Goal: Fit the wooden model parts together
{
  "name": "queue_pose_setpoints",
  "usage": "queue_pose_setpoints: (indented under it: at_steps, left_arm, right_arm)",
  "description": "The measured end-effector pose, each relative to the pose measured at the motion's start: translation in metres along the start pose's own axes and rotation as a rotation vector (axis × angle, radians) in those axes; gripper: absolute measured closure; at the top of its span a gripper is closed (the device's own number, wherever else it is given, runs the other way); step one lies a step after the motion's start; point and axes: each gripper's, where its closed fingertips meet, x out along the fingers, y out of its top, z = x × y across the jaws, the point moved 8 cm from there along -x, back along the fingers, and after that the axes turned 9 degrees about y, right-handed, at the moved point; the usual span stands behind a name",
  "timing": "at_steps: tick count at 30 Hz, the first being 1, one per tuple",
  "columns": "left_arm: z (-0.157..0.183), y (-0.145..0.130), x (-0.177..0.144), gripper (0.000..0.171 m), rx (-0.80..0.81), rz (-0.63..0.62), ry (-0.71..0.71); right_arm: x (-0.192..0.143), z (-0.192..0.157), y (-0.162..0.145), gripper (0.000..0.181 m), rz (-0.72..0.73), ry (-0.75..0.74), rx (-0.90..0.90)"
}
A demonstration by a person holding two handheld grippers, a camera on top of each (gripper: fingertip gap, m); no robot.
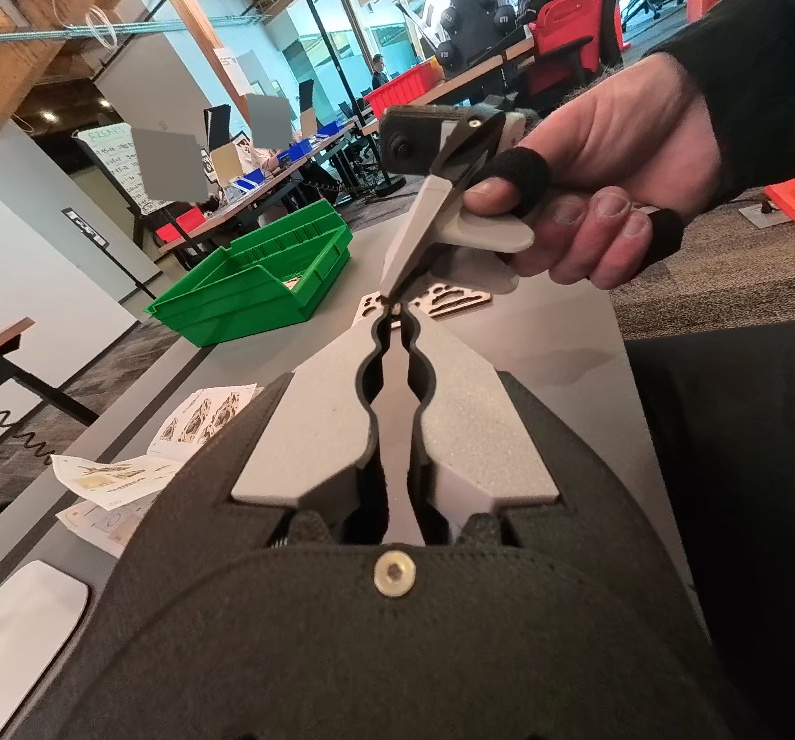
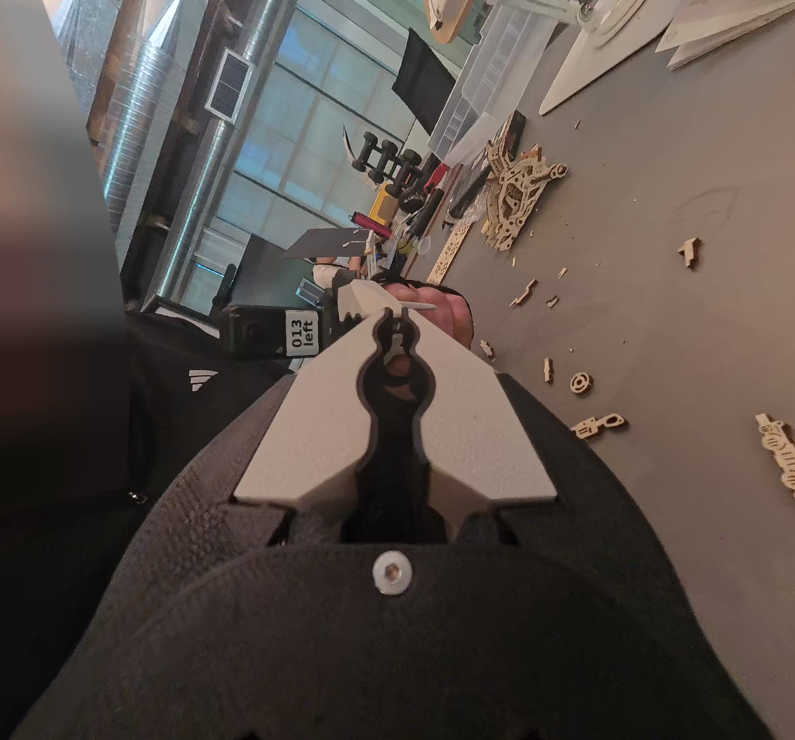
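**Both gripper tips meet on a small wooden part above the grey table**

Grey tabletop point(image 1: 537, 358) fills the foreground of an open workshop, with long benches and red bins behind.

Hidden or unclear: the small pale wooden part point(image 1: 395, 305) is almost wholly covered by the fingertips of the two tools. In the right wrist view only a thin pale sliver point(image 2: 419, 305) shows, edge-on, its long axis roughly level across the picture. Its shape cannot be made out.

Left gripper point(image 1: 393, 311), with pale grey fingers on a black body, has its fingers drawn narrow, the tips closed around the part. Right gripper point(image 2: 395, 326) is likewise narrow at its tips; whether it clamps the part or only touches it cannot be told. The right hand point(image 1: 602, 186) holds its handle.

Open room: a flat wooden cut-out sheet point(image 1: 451, 300) lies just behind the tips. A green plastic bin point(image 1: 254, 285) stands well to the left, and printed instruction sheets point(image 1: 129, 474) sit near the table's left edge. In the right wrist view, a half-built wooden model point(image 2: 512, 203) and loose wooden offcuts point(image 2: 580, 384) are scattered apart on the surface.
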Motion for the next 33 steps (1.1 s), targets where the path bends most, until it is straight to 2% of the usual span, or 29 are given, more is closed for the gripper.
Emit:
queue_pose_setpoints:
  at_steps: [9, 22, 26, 33]
  left_arm:
    - [0.001, -0.002, 0.002, 0.170, -0.002, -0.002, 0.008]
    - [0.004, -0.004, 0.004, 0.171, 0.036, -0.013, 0.007]
    - [0.007, -0.003, 0.004, 0.170, 0.046, -0.011, -0.033]
    - [0.008, -0.005, 0.005, 0.170, 0.037, -0.029, -0.044]
  right_arm:
    - [-0.005, 0.003, -0.001, 0.179, -0.005, -0.049, -0.008]
    - [-0.005, 0.006, -0.006, 0.179, -0.025, -0.032, 0.032]
    - [-0.004, 0.006, -0.009, 0.179, -0.052, -0.030, 0.038]
    - [-0.004, 0.004, -0.008, 0.180, -0.082, -0.086, -0.022]
